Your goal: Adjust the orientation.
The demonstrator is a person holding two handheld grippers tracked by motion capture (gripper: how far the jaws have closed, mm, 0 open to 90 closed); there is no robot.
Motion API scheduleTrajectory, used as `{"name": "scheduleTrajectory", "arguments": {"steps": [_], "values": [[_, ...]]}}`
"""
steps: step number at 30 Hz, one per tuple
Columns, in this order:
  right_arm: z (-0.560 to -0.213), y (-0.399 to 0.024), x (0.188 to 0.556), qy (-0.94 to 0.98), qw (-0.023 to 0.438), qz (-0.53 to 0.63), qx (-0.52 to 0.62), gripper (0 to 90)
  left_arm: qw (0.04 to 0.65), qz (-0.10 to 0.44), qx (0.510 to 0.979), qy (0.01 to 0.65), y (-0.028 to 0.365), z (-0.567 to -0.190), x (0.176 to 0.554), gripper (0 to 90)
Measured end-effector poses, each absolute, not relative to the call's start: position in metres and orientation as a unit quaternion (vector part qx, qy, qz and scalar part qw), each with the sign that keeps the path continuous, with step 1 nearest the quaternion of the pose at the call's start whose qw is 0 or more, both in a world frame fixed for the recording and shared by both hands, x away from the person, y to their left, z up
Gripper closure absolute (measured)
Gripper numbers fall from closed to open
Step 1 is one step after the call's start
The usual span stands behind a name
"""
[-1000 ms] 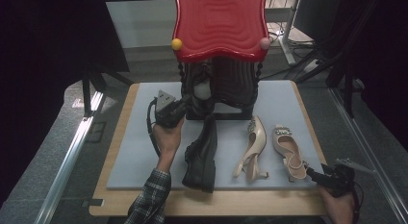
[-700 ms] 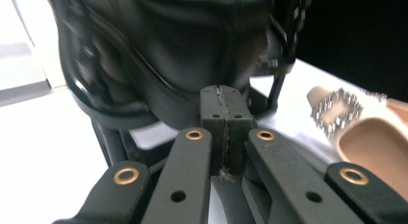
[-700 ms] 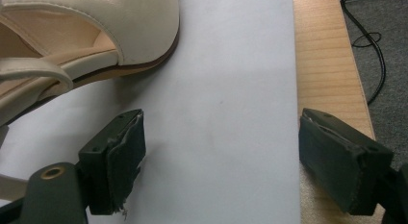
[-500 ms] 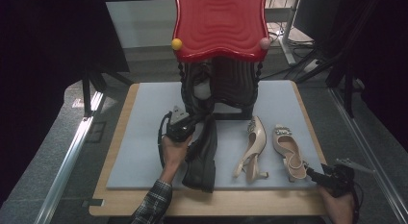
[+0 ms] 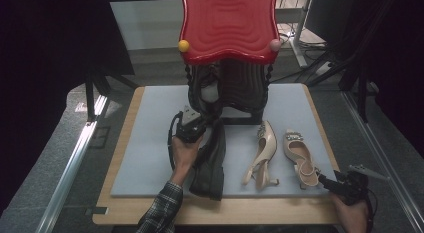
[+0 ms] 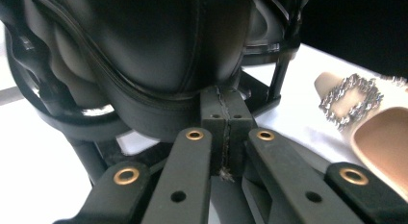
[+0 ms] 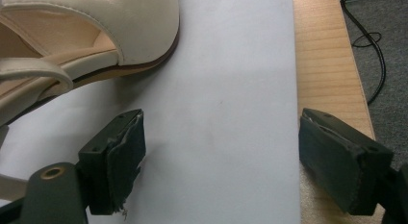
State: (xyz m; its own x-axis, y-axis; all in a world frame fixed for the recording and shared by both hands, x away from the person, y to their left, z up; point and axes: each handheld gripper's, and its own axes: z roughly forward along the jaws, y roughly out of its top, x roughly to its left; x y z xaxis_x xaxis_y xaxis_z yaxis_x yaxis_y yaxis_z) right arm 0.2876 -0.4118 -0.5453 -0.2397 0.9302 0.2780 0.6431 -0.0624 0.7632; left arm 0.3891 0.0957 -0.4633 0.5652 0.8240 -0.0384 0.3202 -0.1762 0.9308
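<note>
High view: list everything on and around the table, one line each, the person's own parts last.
Black leather boot: one, black, lying on the mat's near middle, toe at the rack.
Beige slingback heels with rhinestone buckles: two, beige, right of the boot, one tipped on its side.
Red wavy-topped rack on a black frame: one, far middle of the mat.
Grey-blue mat: one, over the table.
Light wooden table: one.
Left gripper: black, jaws shut, beside the boot.
Right gripper: black, jaws open, near right corner.
</note>
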Motion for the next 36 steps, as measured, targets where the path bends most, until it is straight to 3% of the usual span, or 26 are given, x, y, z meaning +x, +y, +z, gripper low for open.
{"name": "scheduleTrajectory", "arguments": {"steps": [36], "values": [[-0.545,-0.412,0.288,0.662,0.169,0.426,0.593,17.3,0.469,0.285,0.719,0.426,0.091,-0.456,0.437,90.0]]}}
